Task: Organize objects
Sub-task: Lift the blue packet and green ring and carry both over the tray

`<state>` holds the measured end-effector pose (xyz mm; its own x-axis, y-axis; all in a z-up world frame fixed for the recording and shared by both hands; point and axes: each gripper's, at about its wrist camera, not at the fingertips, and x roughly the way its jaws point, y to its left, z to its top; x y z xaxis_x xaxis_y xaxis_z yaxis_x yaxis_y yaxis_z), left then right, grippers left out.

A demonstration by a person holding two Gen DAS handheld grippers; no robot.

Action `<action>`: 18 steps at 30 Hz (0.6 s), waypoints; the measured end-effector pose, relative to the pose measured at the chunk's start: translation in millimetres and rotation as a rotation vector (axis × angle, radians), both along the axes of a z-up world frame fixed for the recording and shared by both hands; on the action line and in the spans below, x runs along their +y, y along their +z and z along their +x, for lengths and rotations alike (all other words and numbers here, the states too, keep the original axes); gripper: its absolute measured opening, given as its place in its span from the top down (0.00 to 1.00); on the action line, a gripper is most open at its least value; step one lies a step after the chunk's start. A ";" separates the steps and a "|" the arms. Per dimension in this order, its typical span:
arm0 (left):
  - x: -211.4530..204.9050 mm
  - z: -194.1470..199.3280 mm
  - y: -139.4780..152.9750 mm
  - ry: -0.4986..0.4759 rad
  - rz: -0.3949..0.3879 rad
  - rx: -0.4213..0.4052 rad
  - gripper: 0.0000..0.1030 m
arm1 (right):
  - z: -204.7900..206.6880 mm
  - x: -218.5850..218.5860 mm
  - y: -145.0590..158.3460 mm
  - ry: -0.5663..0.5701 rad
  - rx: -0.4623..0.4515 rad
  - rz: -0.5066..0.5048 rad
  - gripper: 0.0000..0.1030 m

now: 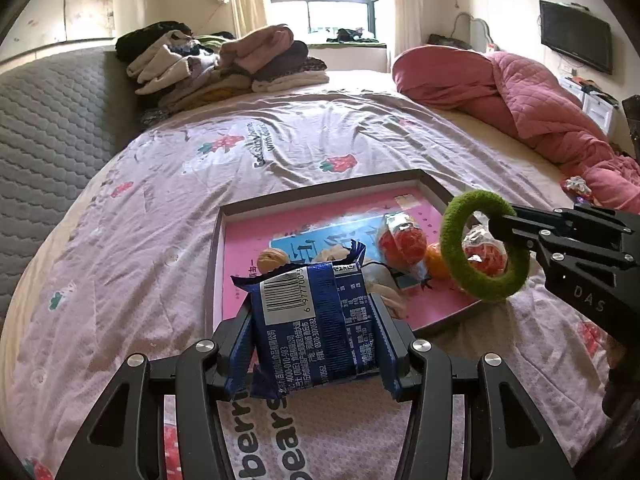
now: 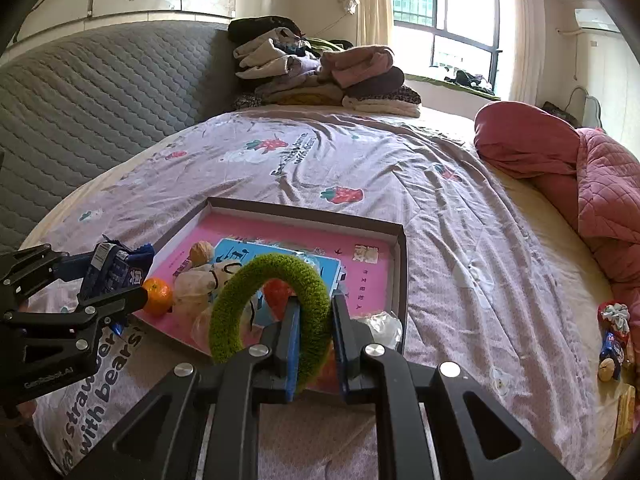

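My left gripper (image 1: 314,344) is shut on a blue snack packet (image 1: 316,320) and holds it above the near edge of a shallow box tray (image 1: 320,194) with a pink floor. My right gripper (image 2: 314,340) is shut on a fuzzy green ring (image 2: 272,308) over the tray's near side (image 2: 402,264). The tray holds a walnut (image 1: 273,259), an orange (image 1: 436,260), red wrapped snacks (image 1: 402,242) and a pale plastic bag (image 2: 192,284). The ring (image 1: 480,248) and right gripper (image 1: 500,222) show in the left view; the packet (image 2: 108,270) and left gripper (image 2: 120,280) show in the right view.
The tray lies on a bed with a pink strawberry sheet (image 1: 280,148). Folded clothes (image 1: 224,64) are stacked at the headboard end. A pink quilt (image 1: 520,100) lies on the right. Several small items (image 2: 614,340) lie at the bed's right edge.
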<state>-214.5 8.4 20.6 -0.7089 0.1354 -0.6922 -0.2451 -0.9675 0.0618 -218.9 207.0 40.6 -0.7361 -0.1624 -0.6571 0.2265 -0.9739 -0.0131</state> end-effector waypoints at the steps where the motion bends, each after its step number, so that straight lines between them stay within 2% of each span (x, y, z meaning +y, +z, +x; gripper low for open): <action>1: 0.0 -0.6 0.0 0.002 0.000 0.001 0.48 | 0.1 0.2 0.1 -0.001 0.001 0.000 0.85; 18: -2.4 -16.6 1.2 0.024 0.002 0.002 0.48 | -11.9 -4.2 11.0 -0.018 0.039 0.005 0.85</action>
